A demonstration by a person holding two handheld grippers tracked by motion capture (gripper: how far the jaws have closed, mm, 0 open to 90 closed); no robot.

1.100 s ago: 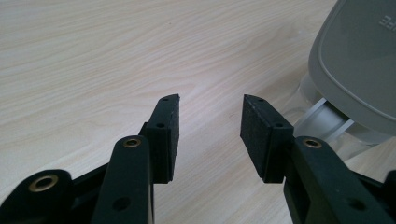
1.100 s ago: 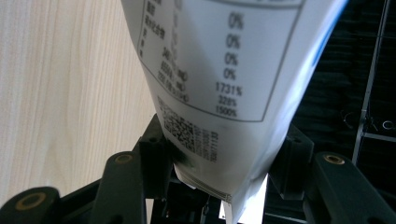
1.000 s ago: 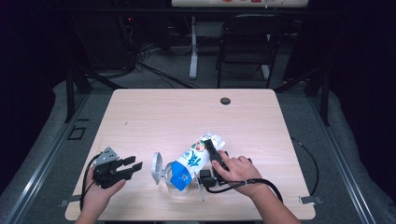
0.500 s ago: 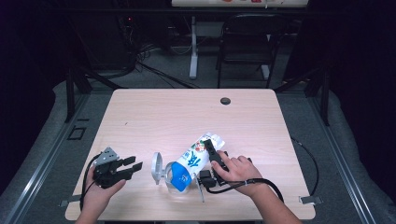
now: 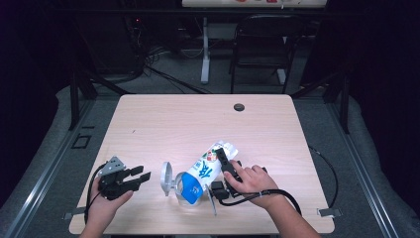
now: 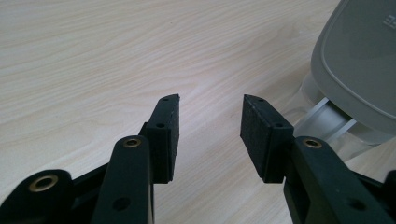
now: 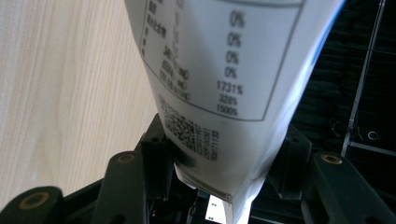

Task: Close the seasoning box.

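Lying tipped on the pale wooden table (image 5: 163, 124): a clear plastic container (image 5: 184, 194) with a grey hinged lid (image 5: 167, 177) swung open, mouth taking the lower end of a white-and-blue printed pouch (image 5: 208, 166). Nothing changed from a second ago; both hands unmoved. Right gripper (image 5: 224, 171) fingers (image 7: 156, 161) clamped on the pouch's far end. Left gripper (image 5: 130, 178) fingers (image 6: 167, 135) apart, empty, near the lid, not touching.
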